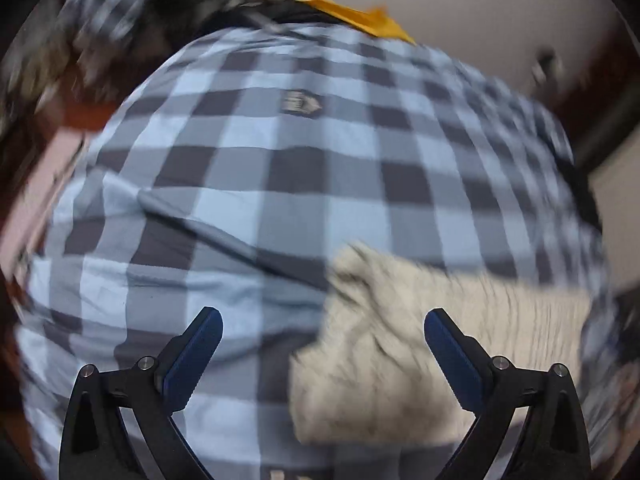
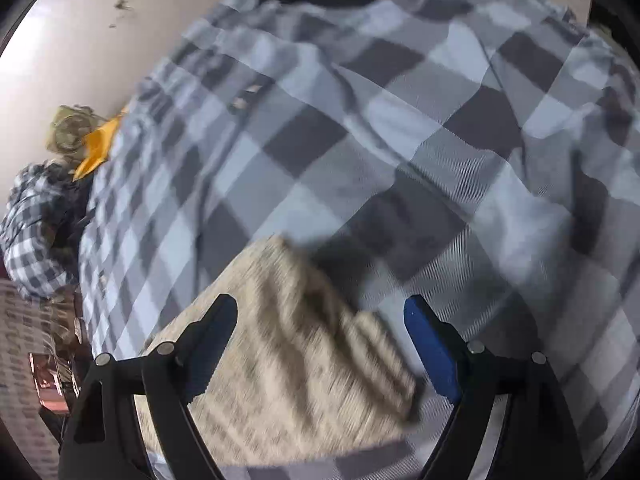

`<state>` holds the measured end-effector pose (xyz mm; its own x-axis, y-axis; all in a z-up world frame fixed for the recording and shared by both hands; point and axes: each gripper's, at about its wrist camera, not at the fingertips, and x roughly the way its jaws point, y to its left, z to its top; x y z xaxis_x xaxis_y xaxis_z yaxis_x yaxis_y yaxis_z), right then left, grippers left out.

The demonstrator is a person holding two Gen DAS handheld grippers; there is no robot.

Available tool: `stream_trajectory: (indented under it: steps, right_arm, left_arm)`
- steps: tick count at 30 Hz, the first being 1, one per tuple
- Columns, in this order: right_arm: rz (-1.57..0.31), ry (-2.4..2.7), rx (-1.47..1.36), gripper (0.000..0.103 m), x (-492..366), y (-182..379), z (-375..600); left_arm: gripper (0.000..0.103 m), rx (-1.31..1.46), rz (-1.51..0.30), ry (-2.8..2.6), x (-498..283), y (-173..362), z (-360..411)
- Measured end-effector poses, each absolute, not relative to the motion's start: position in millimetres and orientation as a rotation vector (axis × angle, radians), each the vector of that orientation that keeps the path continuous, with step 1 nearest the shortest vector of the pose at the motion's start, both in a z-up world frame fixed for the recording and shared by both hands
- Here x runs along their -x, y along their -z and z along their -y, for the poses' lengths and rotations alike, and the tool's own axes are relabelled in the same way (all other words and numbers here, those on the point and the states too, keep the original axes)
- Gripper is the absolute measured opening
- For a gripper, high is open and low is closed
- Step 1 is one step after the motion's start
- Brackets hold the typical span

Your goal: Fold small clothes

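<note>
Below, in the left wrist view, the left claw [image 1: 323, 322] stands wide open and empty, its blue pads [image 1: 448, 356] apart above a checked bedcover [image 1: 280, 168]. A cream knit garment [image 1: 400, 360] lies on the cover, under the right pad and toward the lower right. An orange item [image 1: 360, 16] lies at the cover's far edge.

In the right wrist view, the right claw [image 2: 320, 316] is likewise open and holds nothing. The knit garment [image 2: 296, 360] lies on the cover [image 2: 400, 140] beneath and between the pads, blurred. A checked shirt [image 2: 32, 232] lies bunched at far left.
</note>
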<state>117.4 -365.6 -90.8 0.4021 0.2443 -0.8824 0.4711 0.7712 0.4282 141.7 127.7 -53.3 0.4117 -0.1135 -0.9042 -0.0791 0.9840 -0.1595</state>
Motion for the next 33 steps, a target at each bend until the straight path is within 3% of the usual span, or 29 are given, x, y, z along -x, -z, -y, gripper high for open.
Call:
stream_trajectory:
  steps: [4, 8, 14, 17, 18, 19, 21, 23, 25, 27, 31, 32, 33]
  right_arm:
    - [-1.111, 0.116, -0.745, 0.083, -92, 87, 339]
    - [-1.228, -0.070, -0.666, 0.083, -120, 112, 288]
    - [-1.303, -0.311, -0.249, 0.083, -147, 144, 235]
    - [-1.351, -0.287, -0.251, 0.078, -153, 169, 269]
    - [-1.353, -0.299, -0.328, 0.065, -154, 172, 290]
    - [-1.348, -0.291, -0.409, 0.037, -153, 173, 309]
    - [-1.360, -0.200, -0.541, 0.008, -147, 176, 348]
    - [-1.359, -0.032, -0.555, 0.008, -137, 177, 383]
    - [-1.357, 0.296, -0.302, 0.039, -122, 164, 409]
    - [-1.276, 0.479, -0.101, 0.039, -111, 147, 420]
    - [-1.107, 0.365, -0.254, 0.042, -99, 115, 427]
    - [-1.079, 0.322, -0.289, 0.044, -104, 110, 418]
    - [-1.046, 0.267, -0.316, 0.055, -110, 104, 407]
  left_arm:
    - [0.102, 0.138, -1.216, 0.171, -120, 64, -58]
    - [0.102, 0.145, -1.207, 0.297, -113, 97, -16]
    - [0.102, 0.020, -1.223, 0.261, -125, 140, -12]
    - [0.103, -0.132, -1.197, 0.068, -126, 148, -32]
    - [0.103, -0.111, -1.202, 0.051, -127, 150, -42]
    - [0.103, -0.040, -1.226, 0.044, -130, 152, -57]
    - [0.103, 0.049, -1.262, -0.005, -132, 154, -75]
    - [0.103, 0.052, -1.267, -0.110, -131, 149, -89]
    - [0.103, -0.004, -1.233, -0.165, -128, 136, -88]
    - [0.103, -0.153, -1.158, -0.279, -123, 119, -76]
    - [0.103, -0.357, -0.893, -0.371, -107, 81, -39]
    - [0.103, -0.355, -0.829, -0.316, -102, 71, -29]
    - [0.103, -0.328, -0.794, -0.248, -99, 66, -24]
